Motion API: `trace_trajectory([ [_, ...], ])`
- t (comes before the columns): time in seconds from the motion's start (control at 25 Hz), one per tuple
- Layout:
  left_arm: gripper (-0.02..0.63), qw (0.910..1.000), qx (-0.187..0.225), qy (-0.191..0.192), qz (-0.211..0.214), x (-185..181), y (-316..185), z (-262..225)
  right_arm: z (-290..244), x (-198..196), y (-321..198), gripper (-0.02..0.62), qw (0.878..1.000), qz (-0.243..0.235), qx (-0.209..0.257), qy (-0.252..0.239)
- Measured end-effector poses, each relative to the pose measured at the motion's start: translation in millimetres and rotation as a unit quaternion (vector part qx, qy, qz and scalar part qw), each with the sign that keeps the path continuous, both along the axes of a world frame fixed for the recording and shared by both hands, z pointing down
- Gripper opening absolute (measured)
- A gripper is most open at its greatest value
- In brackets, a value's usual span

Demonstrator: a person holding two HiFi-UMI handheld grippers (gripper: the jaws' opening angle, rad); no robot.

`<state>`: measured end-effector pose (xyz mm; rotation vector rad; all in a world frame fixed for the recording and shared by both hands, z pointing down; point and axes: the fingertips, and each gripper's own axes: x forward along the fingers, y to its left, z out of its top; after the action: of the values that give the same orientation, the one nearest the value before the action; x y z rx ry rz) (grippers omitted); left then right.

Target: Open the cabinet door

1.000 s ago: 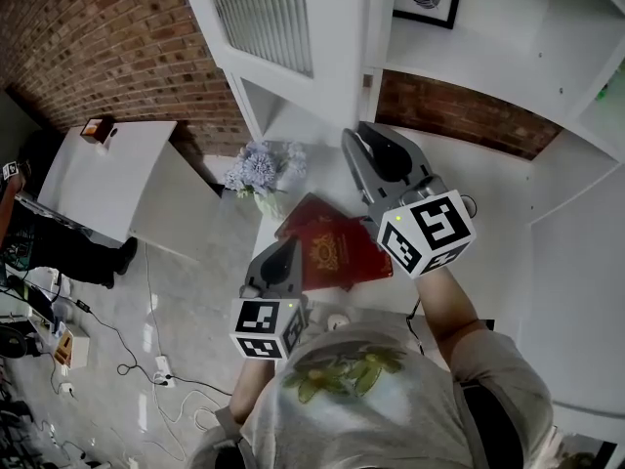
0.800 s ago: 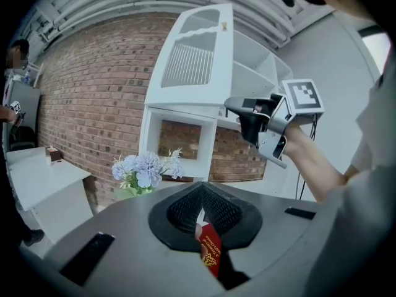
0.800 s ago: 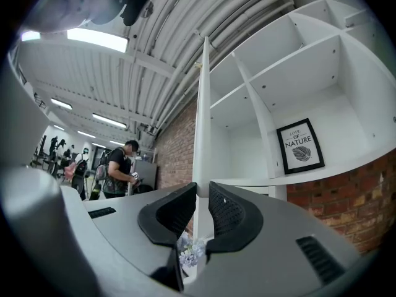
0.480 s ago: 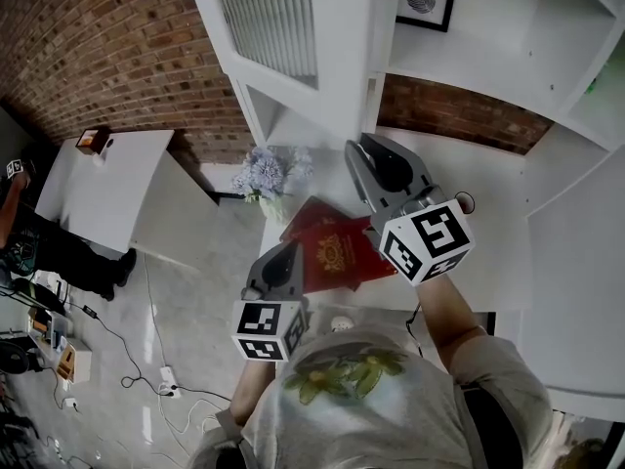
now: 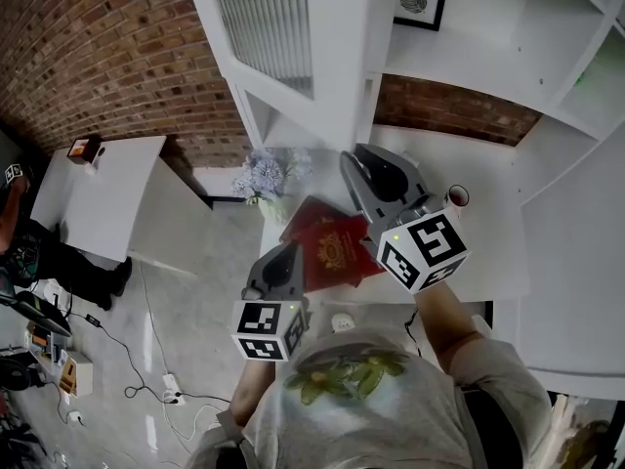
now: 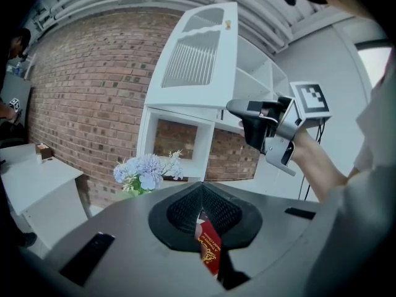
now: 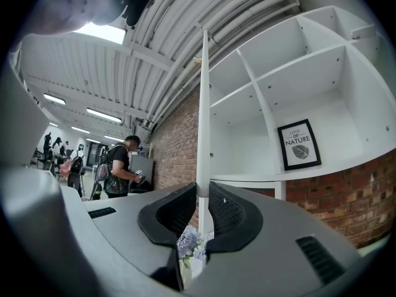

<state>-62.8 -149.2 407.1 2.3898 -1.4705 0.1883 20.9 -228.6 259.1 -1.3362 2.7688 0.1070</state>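
In the head view, the white cabinet door (image 5: 332, 57) with its louvred panel stands swung out over the tabletop (image 5: 469, 233). My right hand-held gripper (image 5: 359, 156) reaches up to the door's lower edge. My left hand-held gripper (image 5: 283, 252) hovers over the near left corner of the tabletop, at the left side of a red booklet (image 5: 337, 247) lying flat there. A bunch of pale blue flowers (image 5: 266, 174) stands at the tabletop's left edge.

The left gripper view shows what the head view cannot. The left hand-held gripper (image 6: 201, 189) has its tips drawn together with nothing between them, and a strip of the red booklet (image 6: 209, 246) shows through the slit behind them. Ahead, the right hand-held gripper (image 6: 235, 110) meets the bottom of the cabinet door (image 6: 198, 54), and the flowers (image 6: 143, 171) sit low on the left.

The right gripper view shows the grip itself: the right hand-held gripper (image 7: 203, 193) is clamped on the thin edge of the cabinet door (image 7: 203, 104), which rises straight up between its jaws. The flowers (image 7: 192, 243) show below through the gap. Right of the door edge, one compartment of the shelf unit (image 7: 291, 73) holds a framed print (image 7: 299, 144). A person (image 7: 120, 166) stands far off to the left.
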Motion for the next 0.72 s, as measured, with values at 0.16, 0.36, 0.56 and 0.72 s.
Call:
trace_trajectory([
  [0.16, 0.011, 0.9998, -0.014, 0.003, 0.016, 3.5, 3.9, -0.1, -0.7, -4.1, 4.1, 0.071, 1.000, 0.000, -0.003, 0.004],
  [0.36, 0.011, 0.9998, -0.012, 0.005, 0.017, -0.7, 5.0, -0.3, 0.8, -8.3, 9.5, 0.071, 1.000, -0.002, -0.004, 0.003],
  [0.56, 0.011, 0.9999, -0.010, 0.009, 0.001, -18.0, 7.6, -3.1, -1.0, -14.7, 15.4, 0.071, 1.000, -0.006, -0.002, -0.005],
  [0.72, 0.011, 0.9998, -0.012, 0.013, -0.011, -30.7, 11.6, -1.8, -1.1, -21.4, 21.5, 0.069, 1.000, -0.011, 0.005, -0.006],
])
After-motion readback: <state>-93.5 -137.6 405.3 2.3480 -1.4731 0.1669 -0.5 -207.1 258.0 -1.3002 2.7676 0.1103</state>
